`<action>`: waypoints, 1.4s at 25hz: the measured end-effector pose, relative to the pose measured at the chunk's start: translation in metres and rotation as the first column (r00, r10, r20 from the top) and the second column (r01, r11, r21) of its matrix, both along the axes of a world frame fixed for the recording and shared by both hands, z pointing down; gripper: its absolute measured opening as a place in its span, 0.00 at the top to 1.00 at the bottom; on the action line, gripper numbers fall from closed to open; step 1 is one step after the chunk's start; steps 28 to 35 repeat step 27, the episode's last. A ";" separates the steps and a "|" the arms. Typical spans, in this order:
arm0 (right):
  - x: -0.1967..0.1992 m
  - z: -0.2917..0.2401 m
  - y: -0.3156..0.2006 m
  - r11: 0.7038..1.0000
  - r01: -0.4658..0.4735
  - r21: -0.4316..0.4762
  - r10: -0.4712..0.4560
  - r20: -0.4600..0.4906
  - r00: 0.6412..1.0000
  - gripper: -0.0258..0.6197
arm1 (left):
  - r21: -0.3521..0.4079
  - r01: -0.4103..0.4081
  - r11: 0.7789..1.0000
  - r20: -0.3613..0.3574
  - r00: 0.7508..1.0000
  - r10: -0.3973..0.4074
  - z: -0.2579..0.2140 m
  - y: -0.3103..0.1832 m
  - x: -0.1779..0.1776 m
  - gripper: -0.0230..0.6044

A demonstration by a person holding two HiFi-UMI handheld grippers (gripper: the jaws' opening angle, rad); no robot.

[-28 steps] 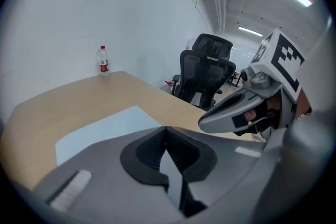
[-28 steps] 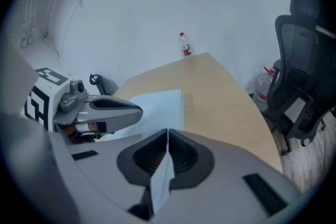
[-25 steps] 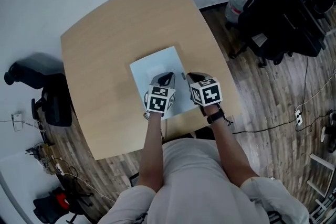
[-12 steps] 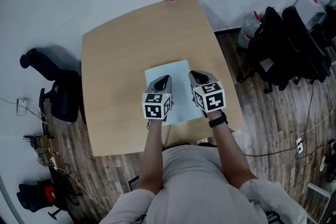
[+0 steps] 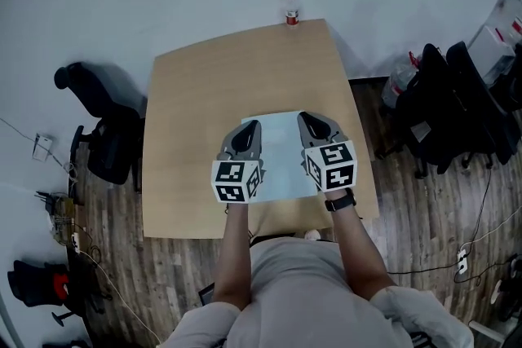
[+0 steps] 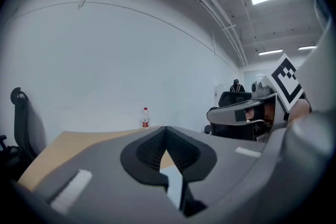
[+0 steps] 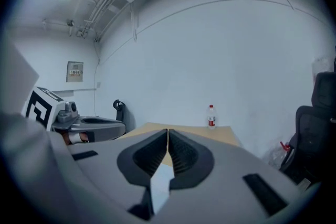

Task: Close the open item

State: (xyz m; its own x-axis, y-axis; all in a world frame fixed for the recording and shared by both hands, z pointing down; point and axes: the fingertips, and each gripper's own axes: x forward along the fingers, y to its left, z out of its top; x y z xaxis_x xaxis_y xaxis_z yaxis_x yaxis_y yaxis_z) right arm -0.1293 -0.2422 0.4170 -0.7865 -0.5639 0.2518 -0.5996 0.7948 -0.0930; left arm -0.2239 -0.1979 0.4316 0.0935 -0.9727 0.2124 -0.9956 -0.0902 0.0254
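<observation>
Both tools are being held side by side, pointing away from the person, just above the lower centre of the table point(image 5: 204, 85). This is judged to be a ready stance over the task's thing, not a grip on it.

The left gripper point(image 5: 249, 126) is being held clenched, its ribbed dark pads meeting at the tip with nothing between them. The right gripper point(image 5: 307, 118) is being held clenched and empty in the same way.

The pale flat item point(image 5: 279, 155) is lying on the tabletop under and between the two tools, toward the near edge. It is showing as a thin, smooth, light-blue rectangle. Whether it is a folder, a book or a lid cannot be told, and no raised flap is being made out.

The tabletop is showing as light wood-grain laminate, with bowed sides and rounded corners. The grippers are being seen as moulded grey shells with black, finely ridged pads, each carrying a cube of black-and-white square markers.

A clear bottle point(image 5: 289, 8) with a red cap and label is standing upright at the far edge, in the upper centre of the head view. It is well apart from the work and is judged to be out of the way. A black office chair point(image 5: 106, 143) is standing on the dark plank floor at the left.
</observation>
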 end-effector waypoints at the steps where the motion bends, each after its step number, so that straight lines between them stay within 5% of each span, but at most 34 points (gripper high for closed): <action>1: 0.000 -0.007 0.003 1.000 0.003 0.016 -0.004 0.009 1.000 0.94 | 0.028 0.013 1.000 0.007 1.000 -0.013 -0.009 0.004 -0.001 0.95; 7: 0.000 -0.036 0.019 0.994 0.027 0.109 -0.031 0.038 0.999 0.94 | 0.185 0.084 0.979 0.058 0.994 -0.096 -0.062 0.026 -0.007 0.95; 11: 0.004 -0.049 0.027 0.989 0.013 0.149 -0.023 0.065 0.998 0.94 | 0.225 0.099 0.969 0.086 0.989 -0.121 -0.076 0.038 -0.007 0.95; 20: 0.016 -0.066 0.044 0.970 0.011 0.242 -0.031 0.078 0.996 0.94 | 0.232 0.103 0.967 0.107 0.986 -0.131 -0.079 0.056 0.006 0.95; 35: 0.039 -0.057 0.053 0.971 -0.003 0.238 -0.015 0.075 0.997 0.94 | 0.203 0.102 0.974 0.117 0.985 -0.128 -0.064 0.071 0.025 0.95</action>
